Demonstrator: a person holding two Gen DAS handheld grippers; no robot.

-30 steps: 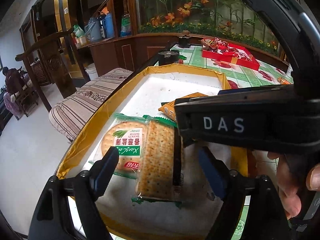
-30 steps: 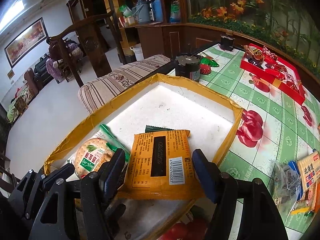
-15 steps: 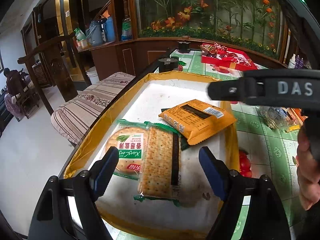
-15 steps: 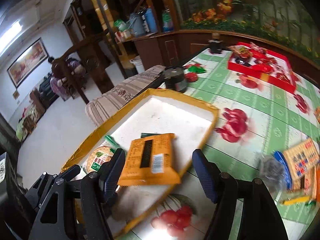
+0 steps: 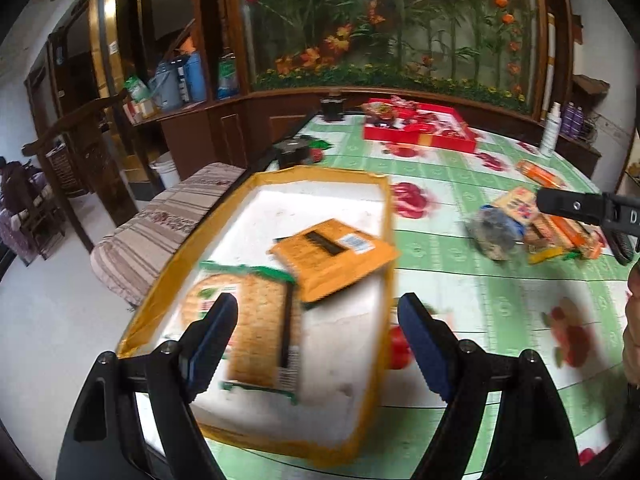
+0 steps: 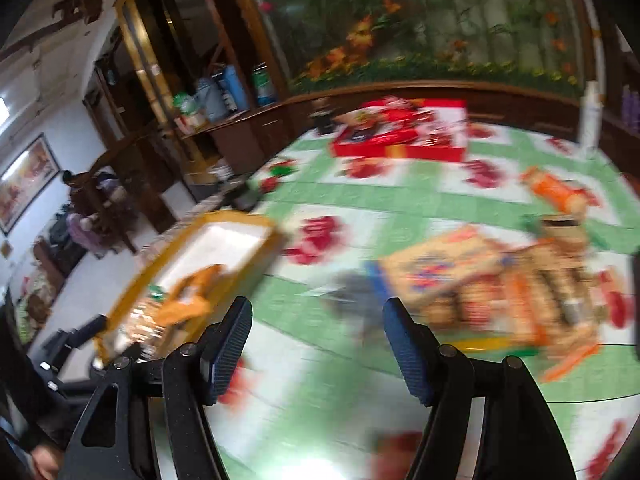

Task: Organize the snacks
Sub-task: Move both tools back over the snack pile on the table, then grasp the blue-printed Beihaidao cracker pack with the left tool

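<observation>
Left gripper (image 5: 316, 324): jaws apart, empty, hovering over the near end of the yellow-rimmed tray (image 5: 387, 216). Cracker pack (image 5: 260, 328) lies flat in the tray's near left corner, directly ahead of the left finger. Orange packet (image 5: 332, 254) rests just beyond, overlapping it, one corner at the tray's right rim; flat stacking probably saves room. Right gripper (image 6: 318, 330): jaws apart, empty, aimed at the loose snack pile (image 6: 492, 284) near the table's right edge, well apart from the tray. View blurred. Red box (image 5: 420, 130) at the far edge.
</observation>
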